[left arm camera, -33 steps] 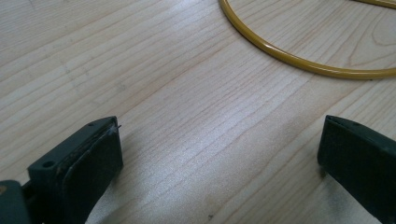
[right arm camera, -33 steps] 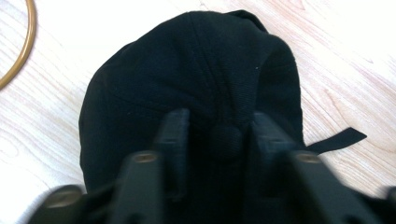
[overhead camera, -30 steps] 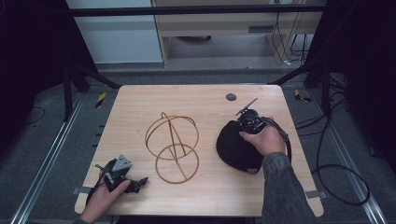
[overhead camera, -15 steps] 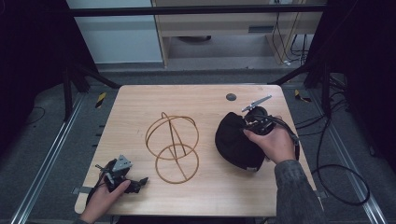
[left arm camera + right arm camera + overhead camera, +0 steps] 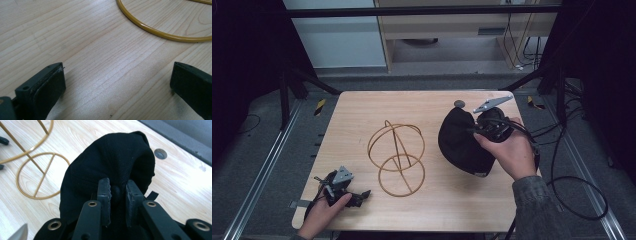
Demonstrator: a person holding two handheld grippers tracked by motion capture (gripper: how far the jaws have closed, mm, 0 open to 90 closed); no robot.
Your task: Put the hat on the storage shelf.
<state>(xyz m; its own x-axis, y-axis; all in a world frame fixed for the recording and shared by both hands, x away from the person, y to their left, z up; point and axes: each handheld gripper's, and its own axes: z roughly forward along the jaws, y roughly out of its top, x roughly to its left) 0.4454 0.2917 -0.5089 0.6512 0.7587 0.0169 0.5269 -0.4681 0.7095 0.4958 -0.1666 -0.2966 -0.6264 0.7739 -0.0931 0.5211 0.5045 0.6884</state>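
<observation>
Nearest you, your left hand (image 5: 319, 214) rests at the table's (image 5: 362, 112) front left corner, holding the left gripper (image 5: 358, 196) low over the wood with its jaws wide apart on nothing, the gold wire stand (image 5: 396, 150) just beyond them. Farther off, your right hand (image 5: 510, 151) holds the right gripper (image 5: 473, 131) with its jaws clamped on a fold of the black cap (image 5: 460, 141), which is lifted at that side and has shifted slightly toward the far right edge since a second ago. No legible writing appears on any object.
</observation>
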